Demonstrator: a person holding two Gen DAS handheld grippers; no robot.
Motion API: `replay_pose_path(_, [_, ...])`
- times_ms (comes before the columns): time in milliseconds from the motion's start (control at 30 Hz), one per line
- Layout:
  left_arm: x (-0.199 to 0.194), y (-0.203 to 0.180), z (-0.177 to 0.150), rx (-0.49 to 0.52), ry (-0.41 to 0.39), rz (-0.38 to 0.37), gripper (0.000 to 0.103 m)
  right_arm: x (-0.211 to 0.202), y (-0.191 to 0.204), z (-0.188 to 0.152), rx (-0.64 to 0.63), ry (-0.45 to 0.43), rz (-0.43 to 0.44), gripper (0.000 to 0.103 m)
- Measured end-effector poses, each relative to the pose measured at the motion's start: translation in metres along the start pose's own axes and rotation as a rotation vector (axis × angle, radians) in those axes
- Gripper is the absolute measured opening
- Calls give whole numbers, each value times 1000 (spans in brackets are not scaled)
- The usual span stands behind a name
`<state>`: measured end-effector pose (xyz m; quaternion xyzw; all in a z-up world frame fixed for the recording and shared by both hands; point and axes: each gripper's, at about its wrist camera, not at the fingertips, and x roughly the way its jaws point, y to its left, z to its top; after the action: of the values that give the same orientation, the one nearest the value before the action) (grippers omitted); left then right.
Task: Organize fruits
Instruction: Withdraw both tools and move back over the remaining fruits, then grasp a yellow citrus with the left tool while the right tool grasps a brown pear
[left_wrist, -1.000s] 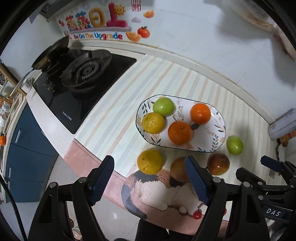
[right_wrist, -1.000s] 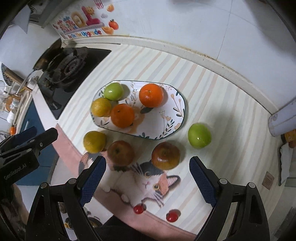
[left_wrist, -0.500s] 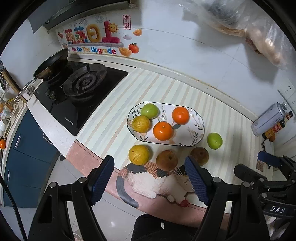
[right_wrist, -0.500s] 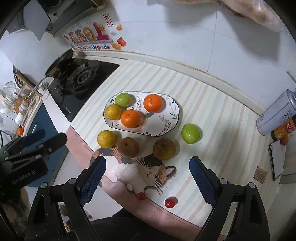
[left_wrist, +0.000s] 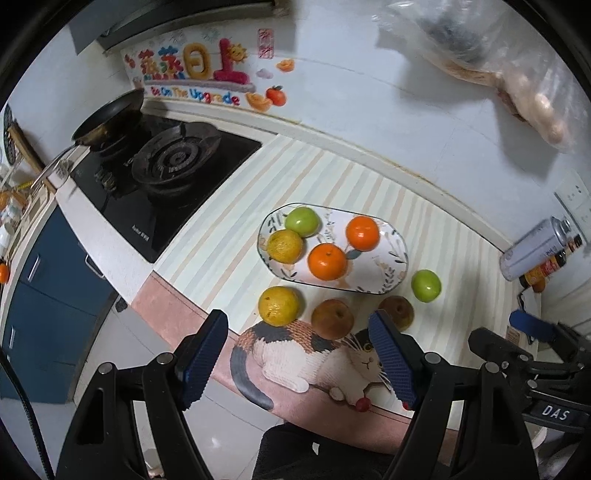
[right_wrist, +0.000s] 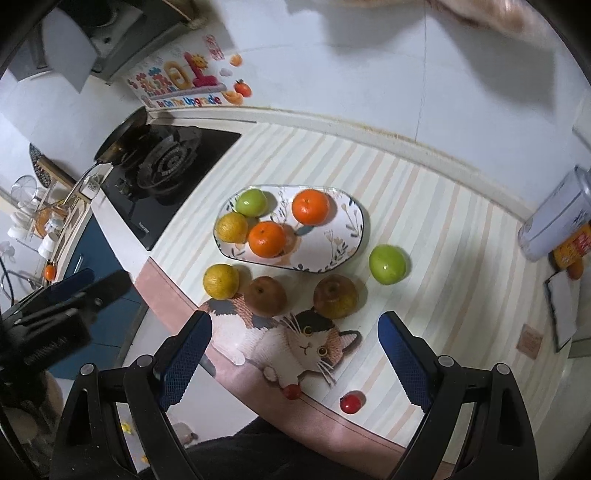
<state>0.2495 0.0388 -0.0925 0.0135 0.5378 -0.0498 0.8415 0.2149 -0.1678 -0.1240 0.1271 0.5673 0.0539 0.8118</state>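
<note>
Both grippers have pulled back higher above the counter, left gripper (left_wrist: 297, 354) and right gripper (right_wrist: 295, 354) spread wide and empty; four fruits sit on the oval plate (right_wrist: 351, 236); yellow citrus (right_wrist: 221, 281), two brown pears and green apple (right_wrist: 388, 264) remain outside, unsorted.

A home kitchen — gas stove (left_wrist: 166, 162), frying pan (left_wrist: 107, 120), tiled wall (left_wrist: 369, 92).

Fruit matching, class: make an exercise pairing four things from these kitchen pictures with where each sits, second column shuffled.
Column one:
1. Two oranges
2. Brown pears
3. Pan
4. Can

Column two:
a. On the stove
b. On the plate
c. Far right, by the wall
d. On the mat, just in front of the plate

Pairs: 1-b, 2-d, 3-a, 4-c
</note>
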Motion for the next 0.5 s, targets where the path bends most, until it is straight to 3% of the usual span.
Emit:
replay_pose_path(133, [29,13,6,-18,43,33,79,48,-24,0,80,68,-7,94])
replay_pose_path(167, [37,16,7,-16,56,42,83,58,-29,-1,95,82,-5,94])
replay_pose_path(200, [46,19,9,-13,70,47,98,71,-35,0,112,99,-11,94])
replay_pose_path(233, [55,21,10,-10,85,47,101,83,-41,-1,131,114,-17,94])
replay_pose_path(500, [149,36,16,-18,266,86,101,157,-73,-2,270,227,-8,93])
